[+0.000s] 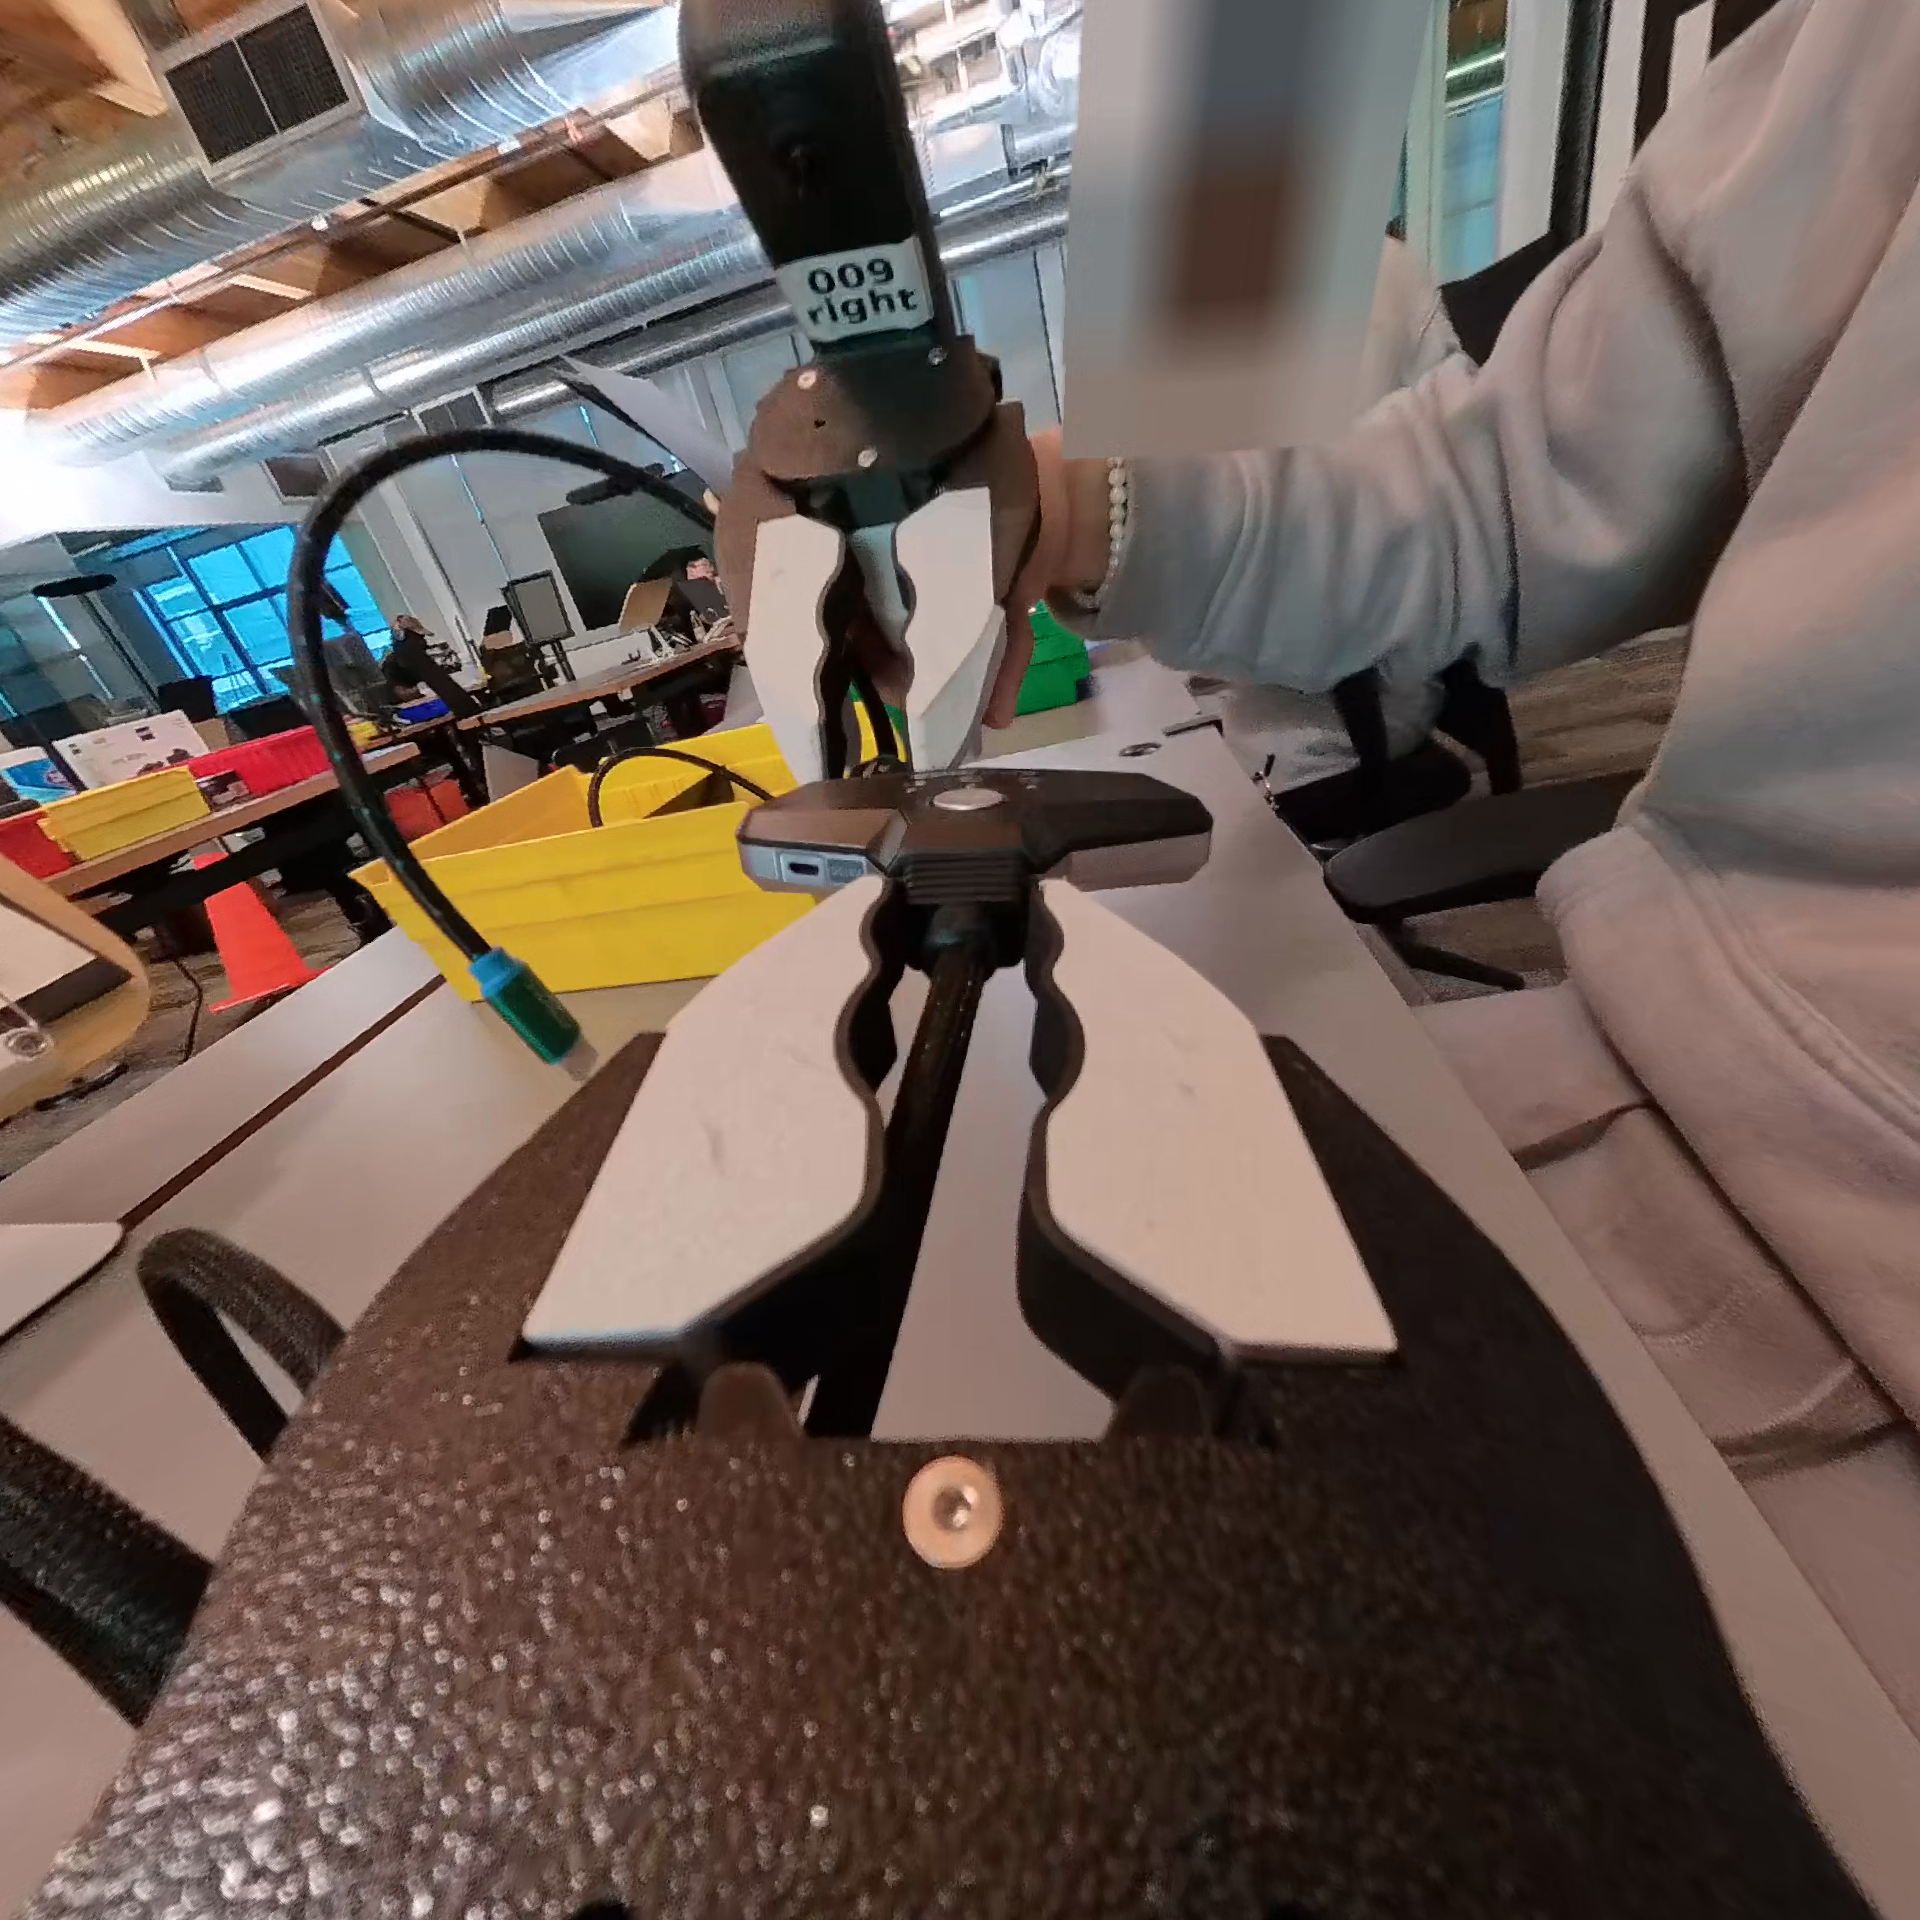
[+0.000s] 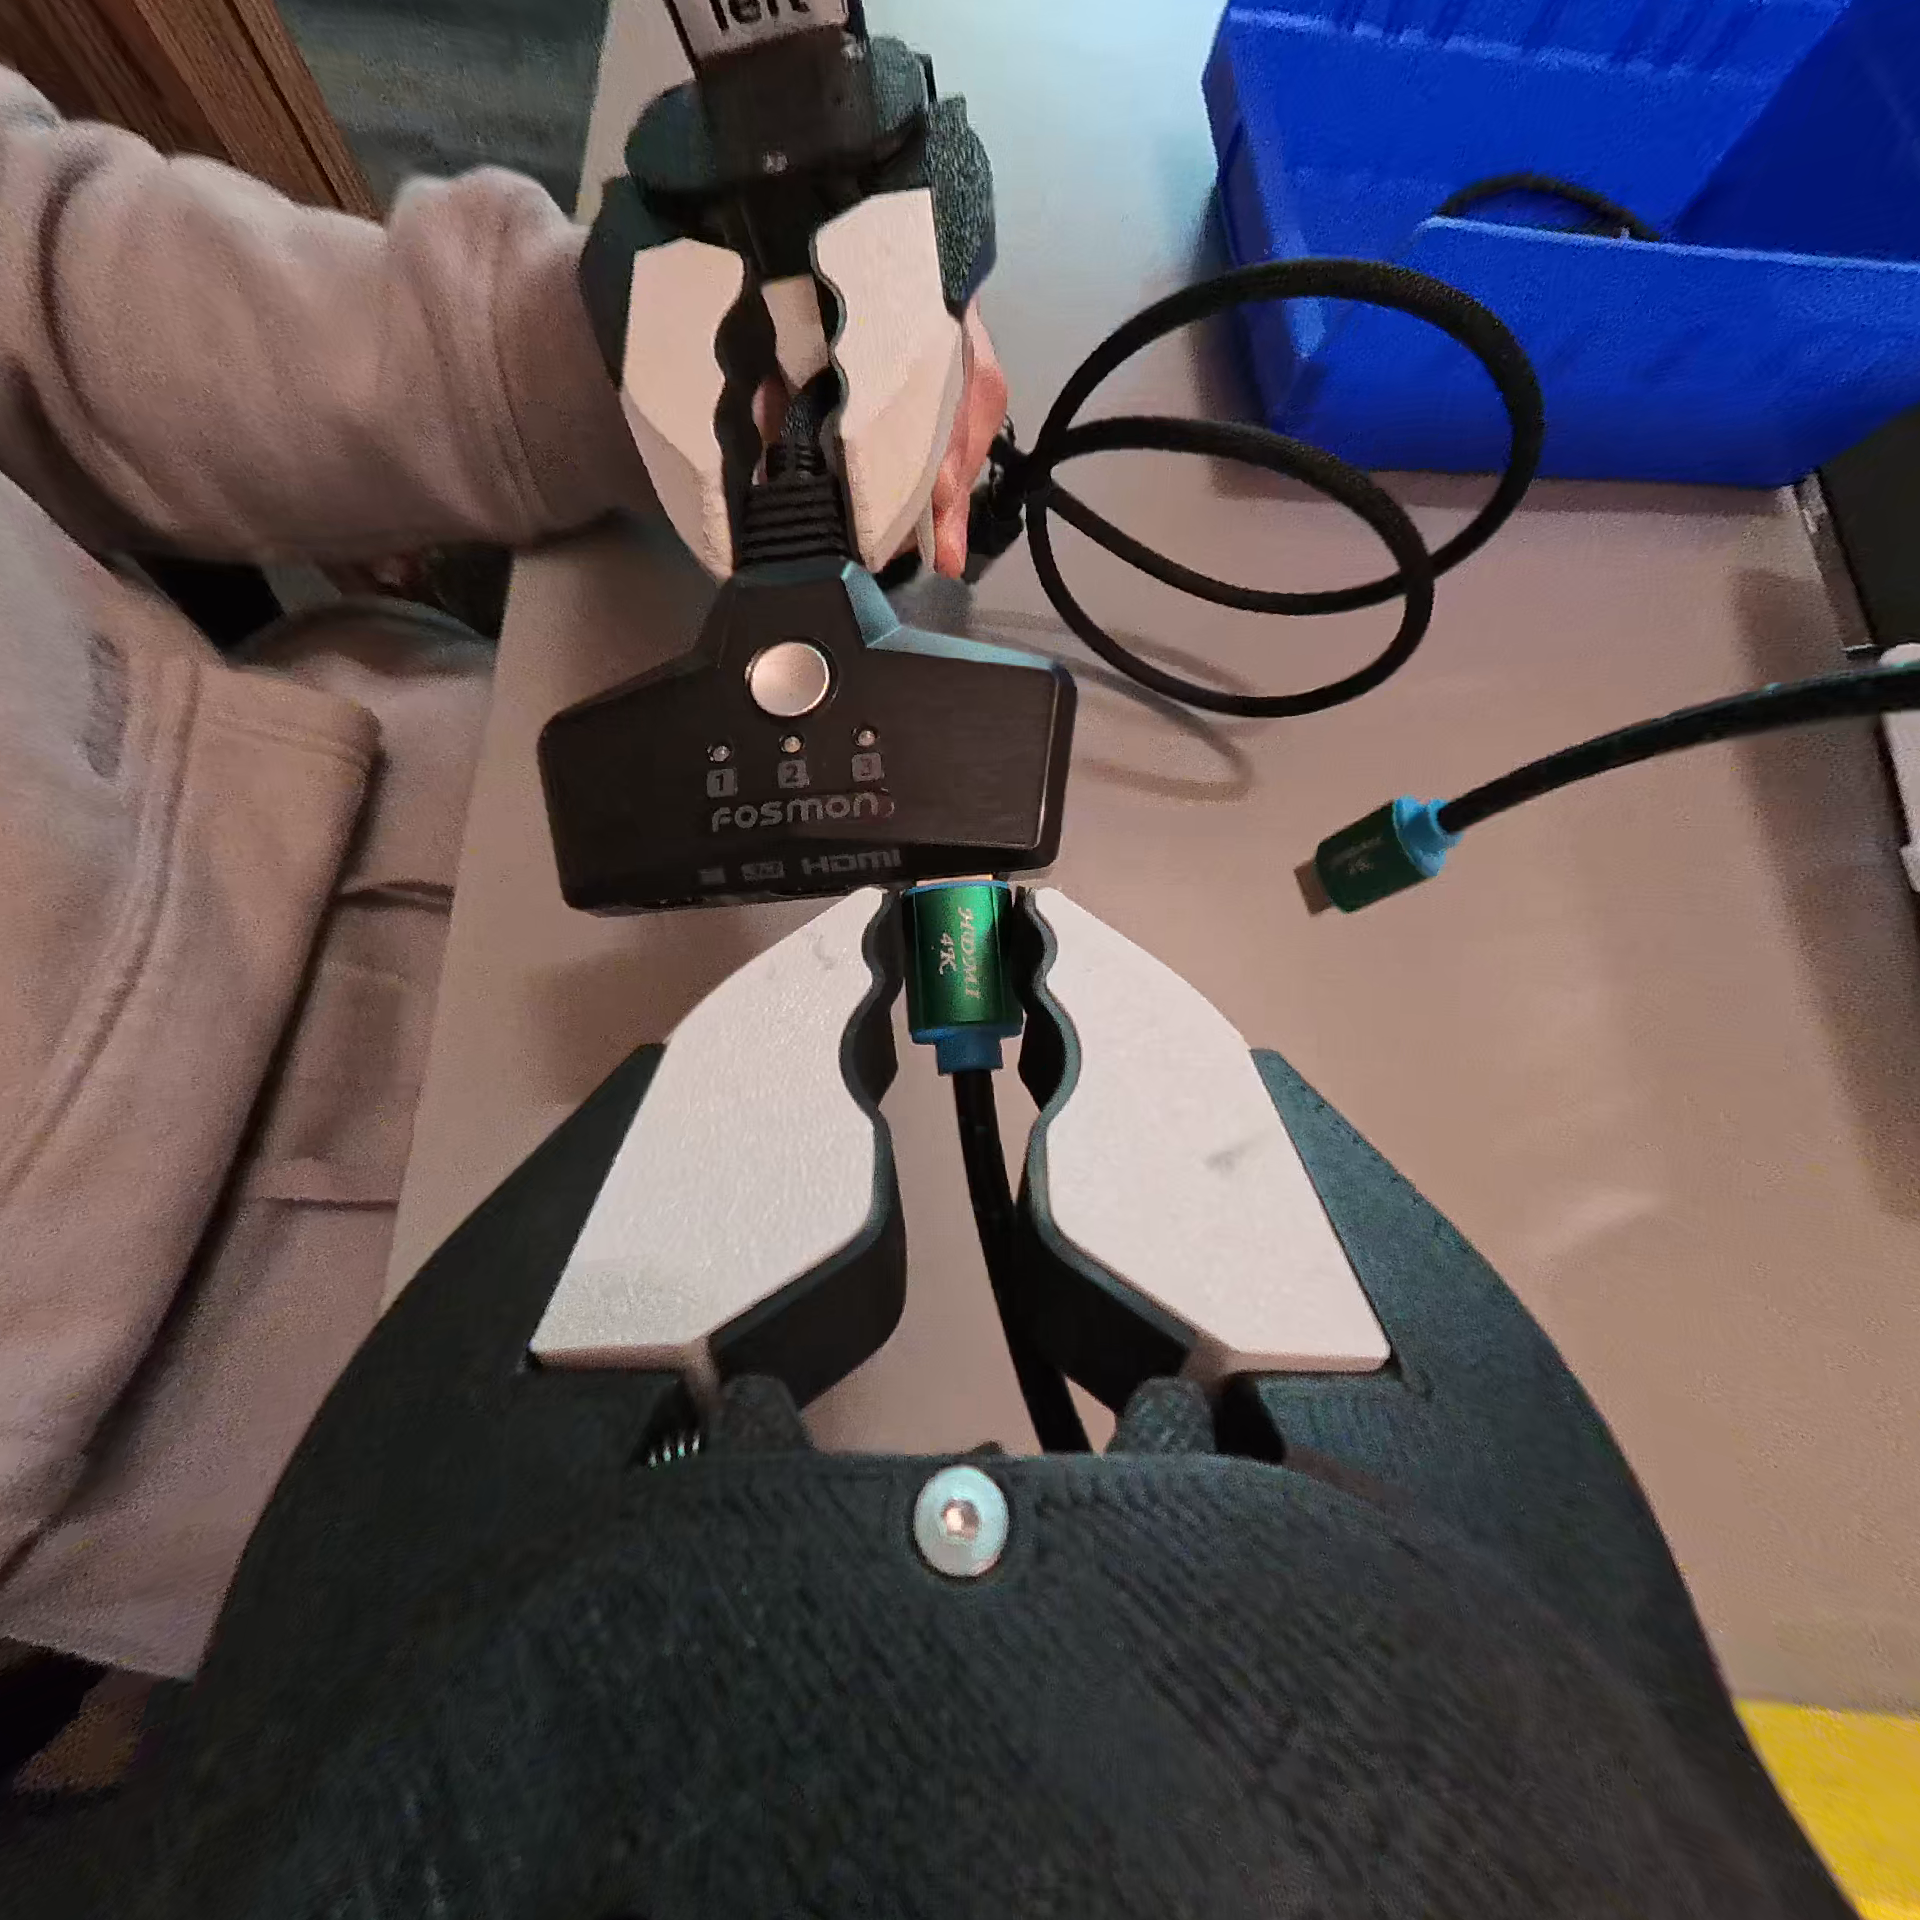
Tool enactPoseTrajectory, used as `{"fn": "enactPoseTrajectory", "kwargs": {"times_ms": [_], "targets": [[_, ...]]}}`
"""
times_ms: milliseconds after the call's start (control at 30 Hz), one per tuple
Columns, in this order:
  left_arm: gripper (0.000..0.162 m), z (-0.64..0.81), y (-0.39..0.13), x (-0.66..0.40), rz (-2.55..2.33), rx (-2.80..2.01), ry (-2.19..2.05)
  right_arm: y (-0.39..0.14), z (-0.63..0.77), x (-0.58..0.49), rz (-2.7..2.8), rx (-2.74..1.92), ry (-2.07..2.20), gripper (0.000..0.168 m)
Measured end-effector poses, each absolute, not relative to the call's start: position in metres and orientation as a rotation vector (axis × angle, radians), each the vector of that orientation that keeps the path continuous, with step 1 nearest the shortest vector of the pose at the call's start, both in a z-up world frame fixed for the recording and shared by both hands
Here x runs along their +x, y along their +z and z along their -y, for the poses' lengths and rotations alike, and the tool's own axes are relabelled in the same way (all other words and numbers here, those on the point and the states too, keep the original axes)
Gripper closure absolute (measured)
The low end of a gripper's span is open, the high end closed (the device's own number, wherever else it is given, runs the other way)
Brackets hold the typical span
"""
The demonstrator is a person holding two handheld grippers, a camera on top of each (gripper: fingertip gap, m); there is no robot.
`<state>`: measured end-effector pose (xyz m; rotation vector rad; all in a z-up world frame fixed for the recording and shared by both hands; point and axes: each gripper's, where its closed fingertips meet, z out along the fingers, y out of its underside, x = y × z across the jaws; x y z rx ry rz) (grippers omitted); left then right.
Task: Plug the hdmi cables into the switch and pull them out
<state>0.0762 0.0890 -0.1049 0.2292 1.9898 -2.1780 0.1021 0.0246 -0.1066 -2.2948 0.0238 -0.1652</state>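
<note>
Switch [image 2: 805, 764] sat just above the bench [image 2: 1558, 1091], held between your two tools. Your left tool [image 1: 951, 930] was clamped on the switch's ribbed cable collar [image 1: 951, 883]. Your right tool [image 2: 956, 935] was clamped on a green plug [image 2: 956, 966], its tip at the switch's port edge. A second green plug [image 2: 1366, 857] lay loose to the side, near a blue bin [image 2: 1610, 343].

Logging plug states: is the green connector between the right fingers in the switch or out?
In: the green connector butts against the switch, no metal tip showing.
</note>
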Motion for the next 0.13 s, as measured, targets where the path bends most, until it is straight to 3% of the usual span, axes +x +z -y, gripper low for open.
{"fn": "enactPoseTrajectory", "kwargs": {"times_ms": [133], "targets": [[0.140, -0.0813, -0.1063, 0.0751, -2.009, 0.241, -2.138, -0.1123, -0.0131, 0.1030, -0.010, -2.369, -0.214, 0.147]]}}
